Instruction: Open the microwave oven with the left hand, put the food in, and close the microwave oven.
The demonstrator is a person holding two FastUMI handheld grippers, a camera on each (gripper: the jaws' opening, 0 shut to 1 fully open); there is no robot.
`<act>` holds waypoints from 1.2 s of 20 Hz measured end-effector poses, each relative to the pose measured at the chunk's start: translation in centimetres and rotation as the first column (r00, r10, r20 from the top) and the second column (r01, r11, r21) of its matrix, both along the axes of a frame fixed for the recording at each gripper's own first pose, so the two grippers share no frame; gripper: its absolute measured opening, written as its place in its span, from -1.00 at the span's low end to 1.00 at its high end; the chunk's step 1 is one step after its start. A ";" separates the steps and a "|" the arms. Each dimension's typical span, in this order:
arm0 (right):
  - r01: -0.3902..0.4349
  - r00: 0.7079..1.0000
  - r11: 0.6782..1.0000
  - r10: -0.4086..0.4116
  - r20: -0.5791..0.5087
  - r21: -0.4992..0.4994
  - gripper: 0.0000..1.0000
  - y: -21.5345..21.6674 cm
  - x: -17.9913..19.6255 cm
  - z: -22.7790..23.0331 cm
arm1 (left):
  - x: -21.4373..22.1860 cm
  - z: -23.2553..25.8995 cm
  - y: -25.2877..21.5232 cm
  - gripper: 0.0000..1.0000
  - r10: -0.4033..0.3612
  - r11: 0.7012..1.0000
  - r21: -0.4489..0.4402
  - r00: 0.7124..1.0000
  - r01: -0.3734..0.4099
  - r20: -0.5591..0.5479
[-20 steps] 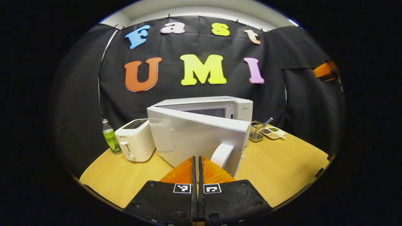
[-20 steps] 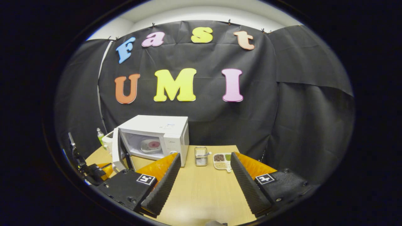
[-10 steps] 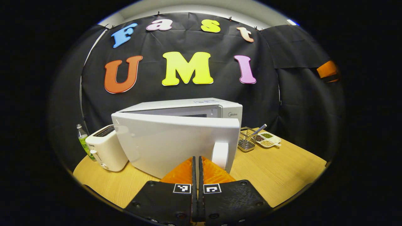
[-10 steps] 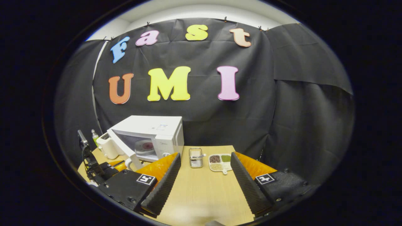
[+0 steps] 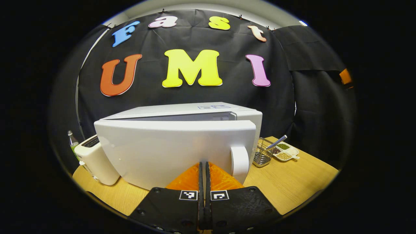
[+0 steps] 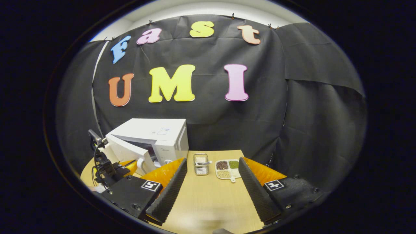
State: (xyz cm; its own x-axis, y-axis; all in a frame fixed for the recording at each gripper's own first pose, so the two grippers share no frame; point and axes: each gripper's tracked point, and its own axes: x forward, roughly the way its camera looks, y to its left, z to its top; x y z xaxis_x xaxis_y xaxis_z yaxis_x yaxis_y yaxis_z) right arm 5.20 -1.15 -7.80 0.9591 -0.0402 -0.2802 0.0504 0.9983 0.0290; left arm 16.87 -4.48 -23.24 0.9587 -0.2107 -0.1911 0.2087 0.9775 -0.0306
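Note:
The white microwave (image 5: pixel 195 110) stands on the wooden table (image 5: pixel 292 182), its door (image 5: pixel 156 149) only slightly ajar and hiding the inside. My left gripper (image 5: pixel 203 164) is shut with nothing held, its tips against the door's face just left of the white handle (image 5: pixel 239 159). In the right gripper view the microwave (image 6: pixel 152 130) is at the left, with the door (image 6: pixel 125 151) swung close to the body and the left gripper (image 6: pixel 125 167) at it. My right gripper (image 6: pixel 213 162) is open and hangs above the table.
A white toaster (image 5: pixel 94 159) and a green-labelled bottle (image 5: pixel 72 143) stand left of the microwave. A wire basket (image 5: pixel 261 152) and a divided dish of grains (image 5: pixel 286 152) sit to its right, also seen as basket (image 6: pixel 201 162) and dish (image 6: pixel 227 167).
The door has swung from about half open to nearly closed, with the shut left gripper following against it. The plate inside is now hidden. The right gripper stayed open and barely moved.

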 end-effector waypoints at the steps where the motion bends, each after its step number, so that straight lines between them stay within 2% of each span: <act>1: 0.001 1.000 1.000 -0.001 0.000 0.001 1.00 -0.1 0.1 0.0 | 0.6 0.1 -0.3 -1.00 -0.003 1.000 0.001 1.000 0.003 0.001; 4: 0.016 1.000 1.000 -0.016 -0.008 0.005 1.00 -0.8 0.5 -0.6 | 2.0 0.4 -1.5 -1.00 -0.019 1.000 -0.009 1.000 0.019 0.005; 5: 0.024 1.000 1.000 -0.024 -0.018 0.008 0.83 -1.1 0.4 -0.9 | 2.4 0.4 -1.7 -0.99 -0.020 1.000 -0.010 1.000 0.020 0.006; 6: 0.031 0.999 0.999 -0.030 -0.025 0.014 1.00 -1.4 0.5 -1.2 | 2.9 0.3 -2.2 -0.99 -0.026 0.999 -0.019 1.000 0.026 -0.003; 7: 0.035 0.999 0.999 -0.035 -0.030 0.018 0.83 -1.6 0.6 -1.4 | 3.3 0.3 -2.3 -1.00 -0.022 1.000 -0.019 1.000 0.021 -0.003; 8: 0.041 0.999 0.999 -0.040 -0.037 0.019 1.00 -1.8 0.7 -1.7 | 4.0 0.3 -2.4 -1.00 -0.020 1.000 -0.014 1.000 0.019 -0.005; 9: 0.043 0.998 0.999 -0.042 -0.044 0.019 0.83 -1.9 0.6 -1.9 | 4.4 0.3 -2.5 -1.00 -0.018 1.000 -0.016 1.000 0.018 -0.010; 10: 0.044 0.998 0.999 -0.043 -0.048 0.016 1.00 -2.0 0.6 -1.9 | 4.6 0.2 -2.4 -0.99 -0.011 1.000 -0.023 1.000 0.011 -0.017; 13: 0.043 0.998 0.999 -0.042 -0.047 0.012 1.00 -2.0 1.0 -2.9 | 4.6 0.1 -2.4 -0.99 -0.011 1.000 -0.026 1.000 0.011 -0.017; 14: 0.039 0.998 0.999 -0.038 -0.052 0.016 0.83 -1.8 1.0 -3.0 | 4.6 0.2 -2.3 -1.00 -0.010 1.000 -0.021 1.000 0.010 -0.016; 15: 0.038 0.998 0.999 -0.037 -0.056 0.019 0.83 -1.8 1.0 -3.1 | 4.7 0.2 -2.3 -1.00 -0.008 1.000 -0.018 1.000 0.008 -0.014; 16: 0.035 0.998 0.999 -0.034 -0.057 0.022 1.00 -1.6 1.0 -3.2 | 4.9 0.3 -2.2 -1.00 -0.004 1.000 -0.014 1.000 0.004 -0.010; 20: 0.017 0.998 0.999 -0.015 -0.055 0.028 1.00 -0.6 0.7 -2.7 | 5.6 -0.1 -2.4 -0.99 -0.004 1.000 -0.009 0.999 0.004 -0.036; 21: 0.014 0.998 1.000 -0.013 -0.056 0.022 0.83 -0.4 0.6 -2.5 | 5.6 0.2 -2.4 -1.00 -0.004 1.000 -0.013 1.000 0.004 -0.025; 22: 0.009 0.998 1.000 -0.008 -0.055 0.017 1.00 -0.3 0.4 -2.3 | 5.6 0.0 -2.4 -0.99 -0.010 1.000 0.000 0.999 0.010 -0.034; 24: 0.003 0.999 1.000 -0.003 -0.050 0.011 1.00 -0.2 -0.1 -1.9 | 5.2 0.3 -2.2 -0.99 -0.005 1.000 0.000 0.999 0.005 -0.037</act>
